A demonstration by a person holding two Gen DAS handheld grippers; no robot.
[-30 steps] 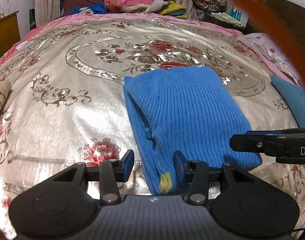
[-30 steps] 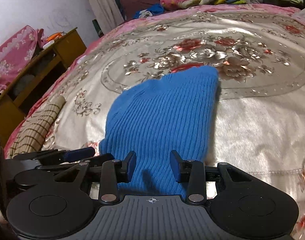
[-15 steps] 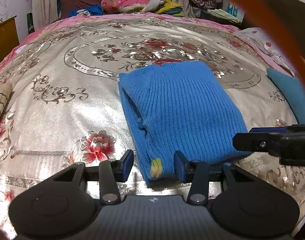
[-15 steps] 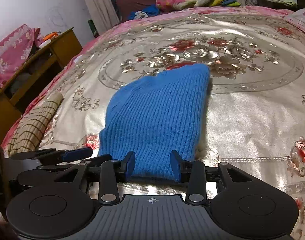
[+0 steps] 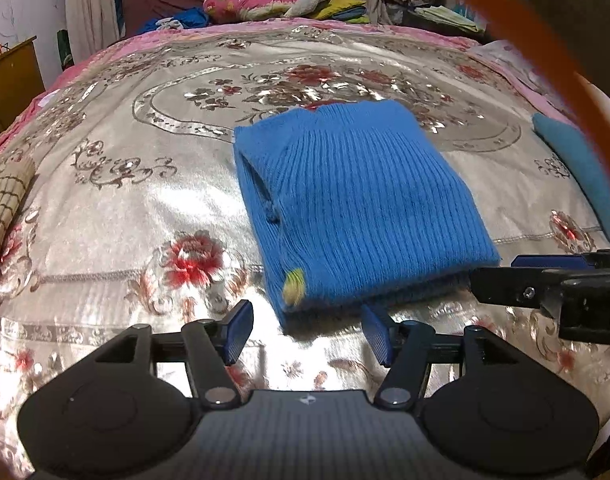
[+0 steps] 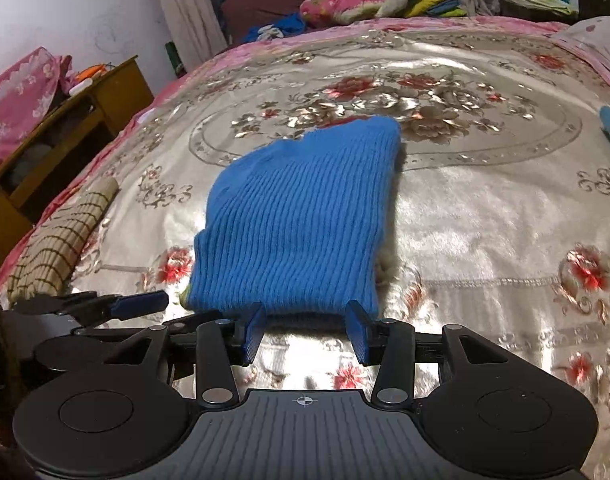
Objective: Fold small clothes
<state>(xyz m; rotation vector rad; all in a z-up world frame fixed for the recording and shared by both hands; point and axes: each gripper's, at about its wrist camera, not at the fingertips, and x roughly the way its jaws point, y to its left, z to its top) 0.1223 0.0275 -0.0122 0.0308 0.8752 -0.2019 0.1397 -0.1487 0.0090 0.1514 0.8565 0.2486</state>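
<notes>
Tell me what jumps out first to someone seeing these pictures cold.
The bright blue sweater, folded into a block, lies mid-bed on the shiny floral bedspread. Both grippers sit just short of its near edge with jaws open: the left gripper and the right gripper. An orange blur cuts across the top right of the left view, too smeared to identify.

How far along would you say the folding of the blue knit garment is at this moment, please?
Done: the blue knit garment lies on the bedspread as a compact folded rectangle. In hand: nothing; the left gripper and right gripper are both open at its near edge, gripping no cloth. Left: possibly one more fold or moving it aside; a teal cloth lies at the right.
</notes>
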